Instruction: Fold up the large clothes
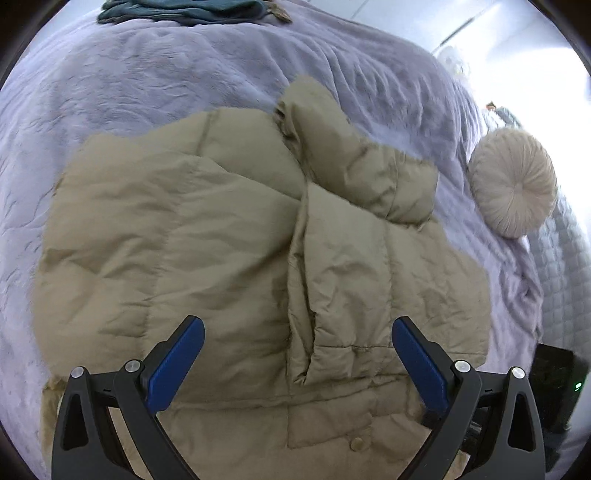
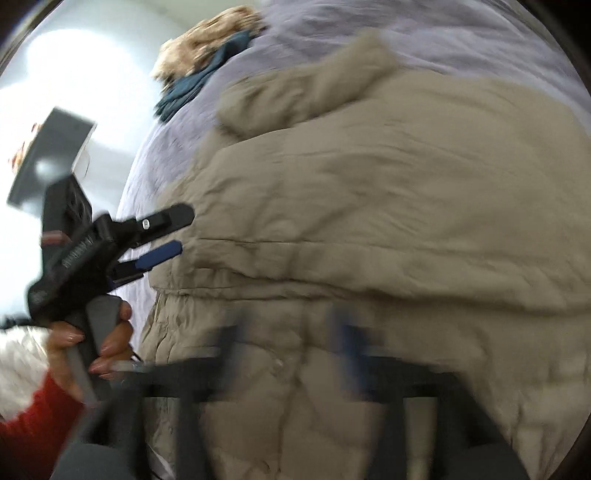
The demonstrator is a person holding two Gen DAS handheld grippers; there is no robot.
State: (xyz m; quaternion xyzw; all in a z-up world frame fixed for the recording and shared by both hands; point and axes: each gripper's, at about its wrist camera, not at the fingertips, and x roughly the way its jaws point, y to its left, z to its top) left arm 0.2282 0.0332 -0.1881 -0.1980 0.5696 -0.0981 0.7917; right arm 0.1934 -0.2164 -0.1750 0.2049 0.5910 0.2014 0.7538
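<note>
A large beige puffer jacket [image 1: 229,251] lies spread on a lavender bed cover [image 1: 147,85], with one sleeve [image 1: 347,155] folded across its upper part. My left gripper [image 1: 295,332] is open and empty, hovering over the jacket's lower half. In the right wrist view the jacket [image 2: 388,192] fills the frame. The left gripper [image 2: 181,230] shows there at the jacket's left edge, open, held by a hand. My right gripper [image 2: 288,332] is motion-blurred just above the jacket; its fingers stand apart with jacket fabric showing between them.
A round pleated cushion [image 1: 513,184] lies at the bed's right edge. Folded teal clothes [image 1: 184,11] sit at the far end of the bed, also seen in the right wrist view [image 2: 195,85]. A dark device [image 1: 554,384] stands beside the bed.
</note>
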